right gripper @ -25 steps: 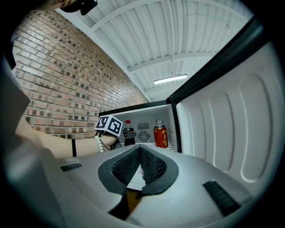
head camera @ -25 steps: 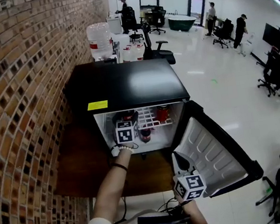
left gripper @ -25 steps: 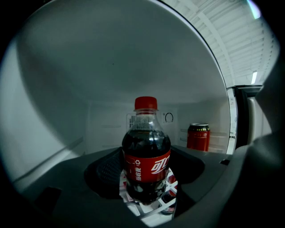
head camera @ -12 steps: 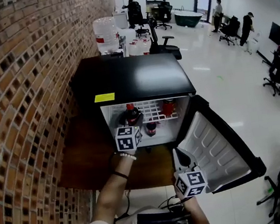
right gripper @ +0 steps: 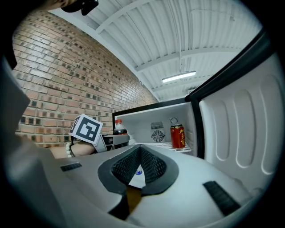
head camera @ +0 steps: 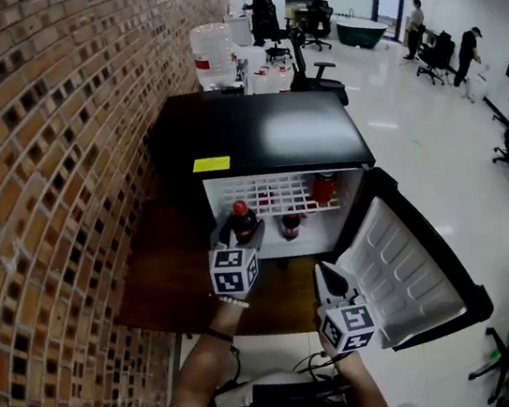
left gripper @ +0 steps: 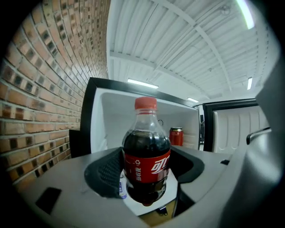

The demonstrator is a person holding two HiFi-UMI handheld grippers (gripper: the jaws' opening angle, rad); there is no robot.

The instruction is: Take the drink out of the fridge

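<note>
Gripping the cola bottle at its labelled middle seems right, left gripper clamped on slick, heavyish, firm plastic; right gripper closed, empty.

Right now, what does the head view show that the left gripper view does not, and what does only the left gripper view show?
Only the head view: the right gripper, a yellow sticker on the fridge top, a second bottle inside, a water jug.
Only the left gripper view: the red label of the held bottle, and ceiling lights.
Both: the left gripper shut on that bottle, the red can, the open door, the brick wall.
</note>
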